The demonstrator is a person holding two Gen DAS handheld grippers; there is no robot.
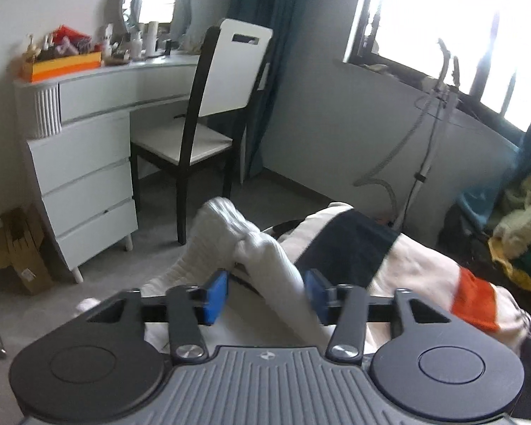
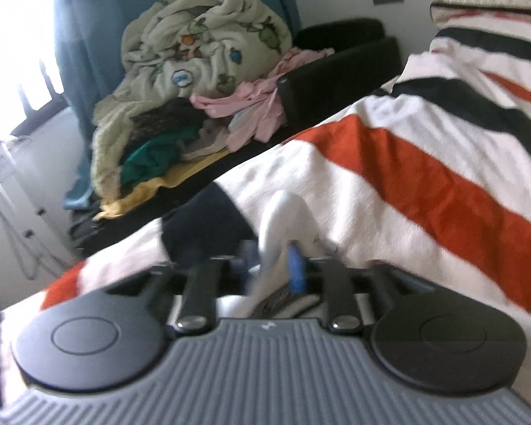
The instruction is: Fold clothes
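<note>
Left wrist view: the left gripper (image 1: 267,295) is seen w/ its two blue pads (image 1: 216,295) set apart. A white ribbed cloth (image 1: 251,248) is seen between them. It sticks up in a lump just past the tips and runs back down between the jaws. The right pad looks to be touching the cloth; the left pad is seen w/ a gap next to it. So the jaws are counted as open, w/ the cloth loose between them. The cloth is laid at the edge of a striped blanket (image 1: 424,265) w/ white, dark and orange bands. Past it, a white dresser (image 1: 85,163) w/ small stuff on top is seen at left, and a chair (image 1: 209,120) w/ a white seat next to it. A bright window (image 1: 460,28) is seen at right. A pile of clothes (image 1: 520,226) is seen at far right.

Right wrist view: pic is blurry. The right gripper (image 2: 270,269) is held low over the same striped blanket (image 2: 407,177). A white fold (image 2: 283,216) of cloth is seen standing up between the jaws. One blue pad (image 2: 296,269) is seen next to it; the other pad is too smeared to make out. The jaws are spread and no squeeze on the cloth is seen. A heap of clothes (image 2: 194,81) is piled past the bed edge, by a blue curtain (image 2: 81,35).
</note>
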